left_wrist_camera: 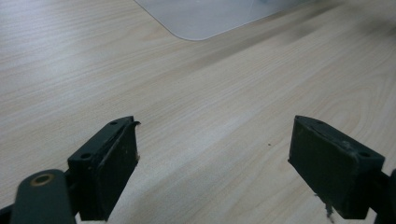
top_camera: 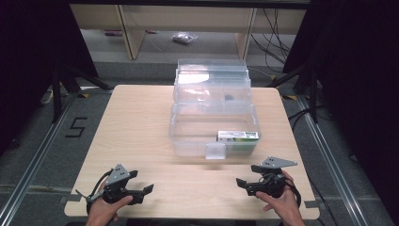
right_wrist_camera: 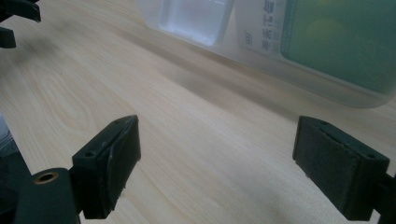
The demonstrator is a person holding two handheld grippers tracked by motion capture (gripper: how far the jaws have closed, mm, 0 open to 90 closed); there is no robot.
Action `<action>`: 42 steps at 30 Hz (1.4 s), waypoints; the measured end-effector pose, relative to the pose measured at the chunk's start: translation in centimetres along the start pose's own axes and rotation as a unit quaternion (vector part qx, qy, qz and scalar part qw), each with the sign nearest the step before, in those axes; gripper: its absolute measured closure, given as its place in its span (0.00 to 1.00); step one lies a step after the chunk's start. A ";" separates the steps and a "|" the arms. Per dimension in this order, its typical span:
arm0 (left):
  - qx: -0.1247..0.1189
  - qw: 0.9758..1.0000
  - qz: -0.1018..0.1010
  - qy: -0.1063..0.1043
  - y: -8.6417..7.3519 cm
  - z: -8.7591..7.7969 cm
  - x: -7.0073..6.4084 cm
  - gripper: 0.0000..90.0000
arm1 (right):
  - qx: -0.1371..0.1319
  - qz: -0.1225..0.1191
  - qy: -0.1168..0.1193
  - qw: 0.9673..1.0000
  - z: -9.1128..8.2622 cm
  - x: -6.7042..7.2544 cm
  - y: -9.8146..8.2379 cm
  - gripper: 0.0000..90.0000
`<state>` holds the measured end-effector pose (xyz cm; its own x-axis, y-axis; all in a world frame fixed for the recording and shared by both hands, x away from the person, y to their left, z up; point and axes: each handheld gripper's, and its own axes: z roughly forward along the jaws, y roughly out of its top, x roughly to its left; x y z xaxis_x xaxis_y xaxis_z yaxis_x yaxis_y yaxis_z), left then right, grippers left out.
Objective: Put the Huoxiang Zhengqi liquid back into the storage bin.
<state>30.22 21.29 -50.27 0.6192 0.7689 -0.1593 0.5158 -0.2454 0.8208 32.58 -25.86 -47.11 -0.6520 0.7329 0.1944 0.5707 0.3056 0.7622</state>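
A clear plastic storage box [top_camera: 188, 134] stands in the middle of the wooden table, its lid [top_camera: 211, 75] tipped open toward the far side. Inside, at the front right, lies a green-and-white carton [top_camera: 237, 137], which the right gripper view shows through the wall [right_wrist_camera: 336, 42]. A small latch tab [top_camera: 215, 151] hangs on the box's front. My left gripper [top_camera: 140, 181] rests near the front left edge, open, nothing between its jaws [left_wrist_camera: 212, 163]. My right gripper [top_camera: 248, 175] rests at the front right, open and empty [right_wrist_camera: 217, 158], pointing left.
The table [top_camera: 141, 122] has bare wood around the box. A small dark item [top_camera: 229, 97] sits deep in the box. Beyond the table are shelf legs [top_camera: 131, 33], cables [top_camera: 275, 37] and a plastic bag [top_camera: 184, 37] on the floor. Tripod legs [top_camera: 59, 89] stand left.
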 end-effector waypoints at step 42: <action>-0.001 1.000 -0.001 0.002 0.0 0.0 0.1 0.17 | 0.034 0.011 -0.020 0.999 -1.2 0.6 -2.9 0.18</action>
<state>30.24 21.39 -50.27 0.6157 0.7718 -0.1587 0.5154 -0.2422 0.8220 29.94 -27.04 -48.46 -0.6194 0.7632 0.1840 0.6179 0.3294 0.7139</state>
